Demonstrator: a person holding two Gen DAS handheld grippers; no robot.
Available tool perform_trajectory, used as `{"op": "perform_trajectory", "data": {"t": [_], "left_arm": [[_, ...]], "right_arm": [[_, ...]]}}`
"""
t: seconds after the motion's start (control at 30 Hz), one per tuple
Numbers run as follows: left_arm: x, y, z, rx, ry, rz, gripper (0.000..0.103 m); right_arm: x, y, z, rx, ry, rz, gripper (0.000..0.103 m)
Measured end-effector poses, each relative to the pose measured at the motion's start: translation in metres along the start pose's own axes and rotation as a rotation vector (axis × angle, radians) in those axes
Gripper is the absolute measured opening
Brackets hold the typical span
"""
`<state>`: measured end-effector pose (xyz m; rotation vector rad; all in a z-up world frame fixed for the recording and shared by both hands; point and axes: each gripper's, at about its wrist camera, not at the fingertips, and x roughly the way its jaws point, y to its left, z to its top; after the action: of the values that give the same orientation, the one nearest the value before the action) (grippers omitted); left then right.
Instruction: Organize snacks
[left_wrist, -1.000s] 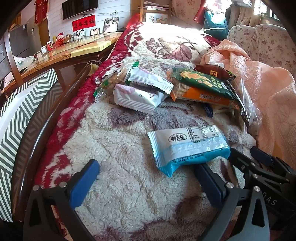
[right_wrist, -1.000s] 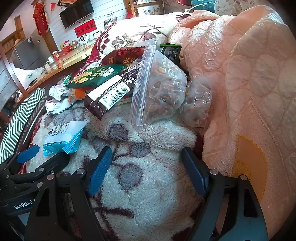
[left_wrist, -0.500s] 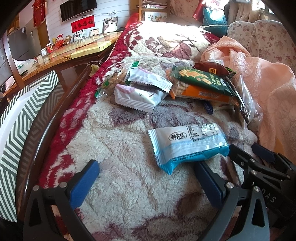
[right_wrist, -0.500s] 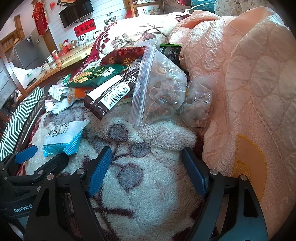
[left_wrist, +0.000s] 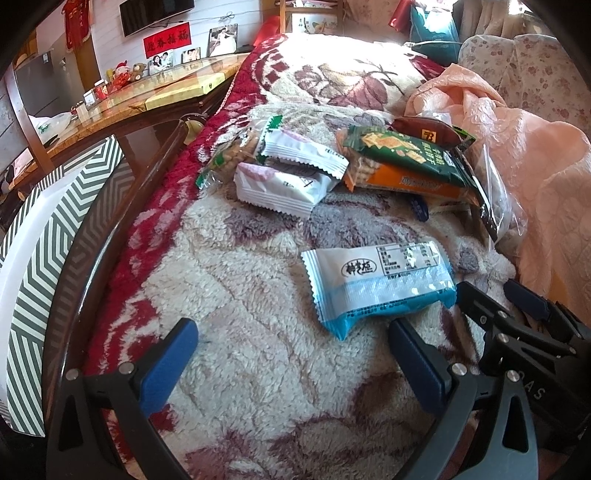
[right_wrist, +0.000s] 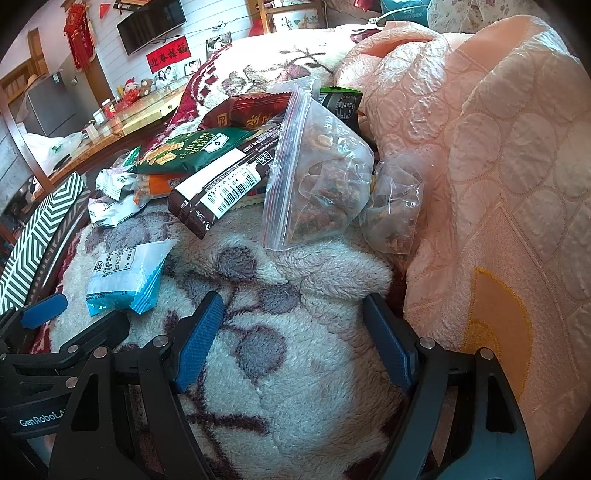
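Note:
A white and blue snack packet (left_wrist: 376, 284) lies on the fleece blanket, just ahead of my left gripper (left_wrist: 291, 354), which is open and empty; it also shows in the right wrist view (right_wrist: 125, 277). Beyond it lie two white packets (left_wrist: 284, 177), a green and orange biscuit pack (left_wrist: 402, 162) and a brown pack (left_wrist: 424, 131). My right gripper (right_wrist: 291, 332) is open and empty over the blanket. Ahead of it lie a clear zip bag of snacks (right_wrist: 317, 177), a smaller clear bag (right_wrist: 395, 210) and a dark brown barcode packet (right_wrist: 221, 184).
A peach quilt (right_wrist: 498, 166) is heaped at the right. A dark wooden rail (left_wrist: 92, 251) and a green and white zigzag box (left_wrist: 33, 258) run along the left. A glass-topped table (left_wrist: 155, 92) stands behind at the left.
Both grippers stay open. The left view has shifted slightly, with the white and blue packet a little higher in frame. The right view is nearly unchanged.

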<state>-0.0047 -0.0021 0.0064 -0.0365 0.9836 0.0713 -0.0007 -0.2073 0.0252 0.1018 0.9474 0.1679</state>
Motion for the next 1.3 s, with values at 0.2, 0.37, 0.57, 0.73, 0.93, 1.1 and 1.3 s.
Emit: {"op": "perform_trajectory", "data": {"t": [0.2, 0.37, 0.57, 0.73, 0.93, 1.1, 1.3], "left_arm": [[-0.002, 0.002, 0.0, -0.002, 0.004, 0.006, 0.103], [-0.004, 0.003, 0.0, -0.004, 0.003, 0.014, 0.103], [-0.006, 0.008, 0.001, -0.014, 0.002, 0.019, 0.103], [-0.014, 0.011, 0.003, -0.015, -0.015, 0.022, 0.103], [-0.034, 0.014, 0.012, -0.018, -0.048, 0.017, 0.103], [-0.059, 0.023, 0.023, -0.033, -0.104, 0.039, 0.103], [-0.074, 0.033, 0.028, -0.059, -0.135, 0.049, 0.103]], "right_arm": [[0.0, -0.001, -0.001, 0.0, 0.0, 0.0, 0.079], [0.0, 0.003, 0.002, 0.001, 0.01, -0.014, 0.079], [0.001, 0.006, 0.008, 0.009, 0.041, -0.041, 0.079], [-0.002, 0.008, 0.015, 0.004, 0.068, -0.062, 0.079], [-0.029, 0.021, 0.027, -0.049, 0.006, -0.084, 0.079], [-0.056, 0.042, 0.043, -0.148, -0.07, -0.115, 0.079], [-0.07, 0.053, 0.056, -0.18, -0.088, -0.096, 0.079]]}}
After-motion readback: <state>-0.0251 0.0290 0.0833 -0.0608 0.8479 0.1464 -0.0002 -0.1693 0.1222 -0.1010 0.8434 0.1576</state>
